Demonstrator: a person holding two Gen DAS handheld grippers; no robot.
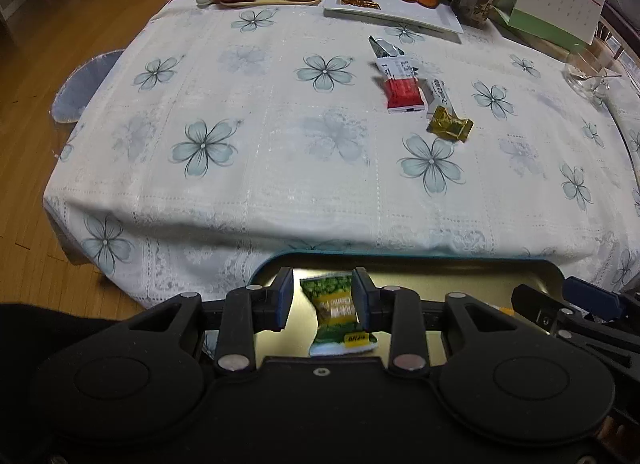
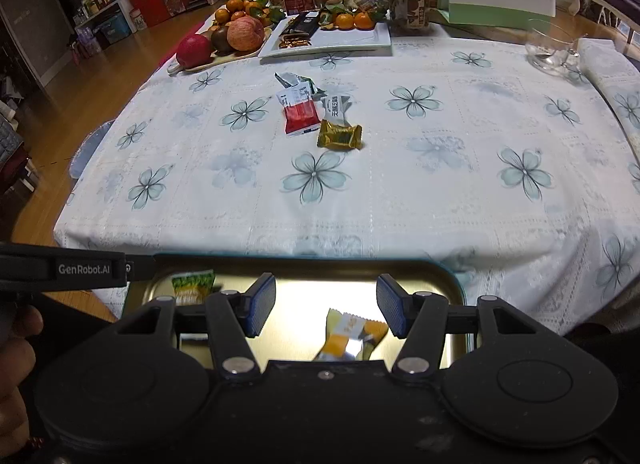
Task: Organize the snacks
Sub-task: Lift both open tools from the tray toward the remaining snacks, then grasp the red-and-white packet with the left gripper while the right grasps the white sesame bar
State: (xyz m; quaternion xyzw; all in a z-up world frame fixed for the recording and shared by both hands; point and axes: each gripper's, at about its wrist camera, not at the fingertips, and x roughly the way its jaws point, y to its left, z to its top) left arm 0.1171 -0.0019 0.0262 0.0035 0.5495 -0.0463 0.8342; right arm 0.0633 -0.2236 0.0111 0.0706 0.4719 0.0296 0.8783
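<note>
The green snack packet [image 1: 338, 314] sat between the left gripper's [image 1: 322, 298] fingers, over the metal tin [image 1: 460, 274] at the near table edge. The jaws were spread wider than the packet: the right finger was at or against its edge, the left one stood apart w/ tin showing in the gap, so it looked released or about to drop, not pinched, tho I couldn't tell for sure if it lay on the tin floor. In the right cam the same packet [image 2: 192, 286] showed at the tin's [image 2: 452, 284] far-left corner. The right gripper [image 2: 326, 310] was spread wide too, holding nothing, hovering over an orange-yellow packet [image 2: 352, 334] already in the tin. Out on the flowered tablecloth [image 1: 248, 136], approx mid-table, a small cluster was left: a red packet [image 2: 301, 114], a white bar [image 2: 335, 106] just beside it, a gold candy [image 2: 340, 136] touching the bar's near end, and a torn silver wrapper [image 2: 294, 82] behind. The whole cluster lay ahead and well apart from both grippers, right of the left gripper's axis, slightly left of the right one's. The red packet's long axis ran roughly away from the tin, tilted a bit. My guess: the right hand was nearer the gold candy, so it'd likely take that next. Fruit board [image 2: 224, 52] and white tray [image 2: 360, 42] stood at the far end.
</note>
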